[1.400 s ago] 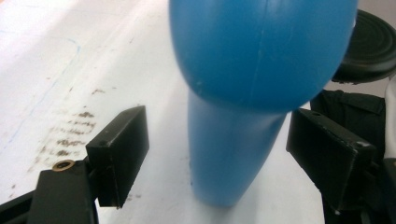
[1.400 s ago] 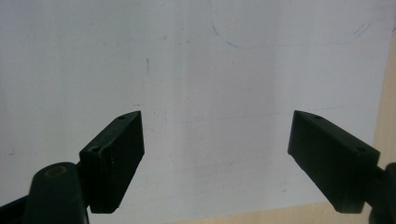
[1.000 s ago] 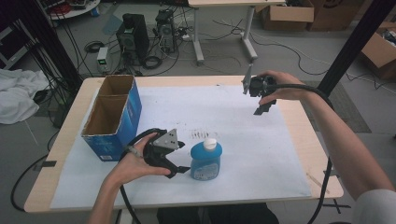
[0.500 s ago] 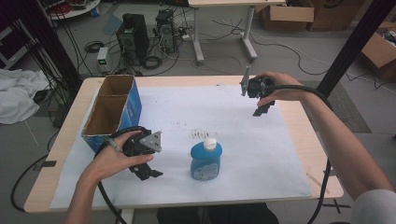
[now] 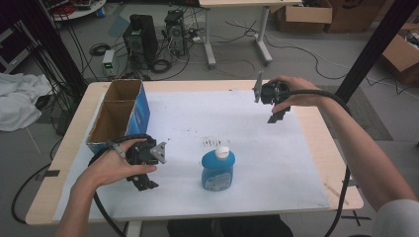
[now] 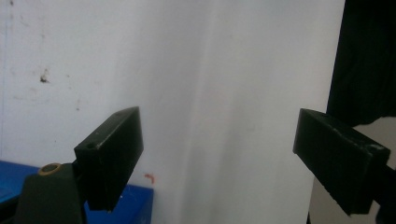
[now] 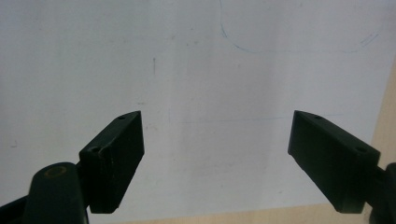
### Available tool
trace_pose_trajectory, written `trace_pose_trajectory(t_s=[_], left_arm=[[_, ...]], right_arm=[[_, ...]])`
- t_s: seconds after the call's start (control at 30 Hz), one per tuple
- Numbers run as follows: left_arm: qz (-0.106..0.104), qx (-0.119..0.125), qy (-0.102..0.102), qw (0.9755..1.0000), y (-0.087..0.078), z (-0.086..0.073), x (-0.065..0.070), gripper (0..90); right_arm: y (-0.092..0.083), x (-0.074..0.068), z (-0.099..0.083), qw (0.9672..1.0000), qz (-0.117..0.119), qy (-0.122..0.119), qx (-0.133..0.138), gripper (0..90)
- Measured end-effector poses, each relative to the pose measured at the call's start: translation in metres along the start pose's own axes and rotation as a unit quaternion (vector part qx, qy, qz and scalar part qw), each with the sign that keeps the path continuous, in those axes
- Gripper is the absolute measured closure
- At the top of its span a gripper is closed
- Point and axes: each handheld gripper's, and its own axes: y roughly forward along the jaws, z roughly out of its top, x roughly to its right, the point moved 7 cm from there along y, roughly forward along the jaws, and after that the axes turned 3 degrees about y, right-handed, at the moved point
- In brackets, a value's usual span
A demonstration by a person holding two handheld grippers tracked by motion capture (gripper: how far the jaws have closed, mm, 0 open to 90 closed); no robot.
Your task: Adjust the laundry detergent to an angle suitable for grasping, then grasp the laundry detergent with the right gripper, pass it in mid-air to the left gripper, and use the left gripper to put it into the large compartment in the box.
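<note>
- The cardboard box (image 5: 118, 111) stands at the table's left edge.
- The left gripper (image 5: 143, 183) hangs with jaws spread and empty (its jaws have just been opening), left of the blue bottle (image 5: 218, 170), apart from it.
- The bottle stands upright at mid-table; it seems just set down.
- The right gripper (image 5: 276, 115), spread and empty, hovers far right; a next grasp would call for closing on the bottle's body.

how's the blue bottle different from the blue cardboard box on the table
The blue bottle is small and rounded with a white cap on; the blue box is larger, rectangular and open-topped, showing brown cardboard inside. The bottle stands near the table's front middle, on the white sheet; the box sits at the left edge, farther back. Both are blue and upright.
</note>
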Motion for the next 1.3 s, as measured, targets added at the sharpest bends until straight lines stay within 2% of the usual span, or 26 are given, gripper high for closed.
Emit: trace_pose_trajectory(t_s=[0.17,0.43,0.67,0.87,0.93,1.03,1.07,1.1,1.17,1.2,1.23,1.3], left_arm=[[-0.004,-0.008,-0.001,1.0,-0.003,-0.002,-0.002,16.8],[-0.009,-0.015,0.001,0.9998,-0.005,-0.008,0.001,16.8],[-0.012,-0.003,0.008,0.9999,-0.005,-0.003,0.007,16.8],[-0.009,0.002,0.005,0.9999,-0.004,0.0,0.007,16.8],[-0.01,0.004,0.005,0.9999,-0.003,0.0,0.008,16.8],[-0.005,0.009,0.005,0.9999,-0.003,0.0,0.008,16.8],[-0.004,0.012,0.007,0.9999,-0.003,0.0,0.008,16.8],[-0.004,0.014,0.008,0.9999,-0.004,0.0,0.008,16.8],[-0.002,0.022,0.008,0.9997,-0.003,0.0,0.007,16.8],[-0.002,0.022,0.008,0.9997,-0.003,0.0,0.007,16.8],[-0.002,0.023,0.007,0.9997,-0.002,0.0,0.007,16.8],[-0.002,0.021,0.004,0.9998,0.0,-0.001,0.005,16.8]], right_arm=[[-0.003,0.0,0.004,1.0,-0.001,-0.005,0.008,18.3],[-0.003,-0.001,0.006,0.9999,0.001,-0.006,0.009,18.2],[-0.005,-0.006,0.007,0.9998,0.005,-0.001,0.02,18.1],[-0.008,-0.012,0.005,0.9995,0.001,0.005,0.031,17.8],[-0.012,-0.021,0.006,0.999,-0.007,0.009,0.043,17.7],[-0.015,-0.029,0.007,0.9985,-0.005,0.01,0.054,17.7],[-0.019,-0.039,0.008,0.9972,-0.006,0.013,0.074,17.8],[-0.019,-0.039,0.008,0.9972,-0.006,0.013,0.074,17.8],[-0.022,-0.052,0.01,0.9943,-0.007,0.019,0.105,17.7],[-0.022,-0.052,0.01,0.9943,-0.007,0.019,0.105,17.7],[-0.022,-0.065,0.013,0.9926,-0.002,0.018,0.12,17.9],[-0.022,-0.069,0.014,0.9922,0.0,0.016,0.124,18.1]])
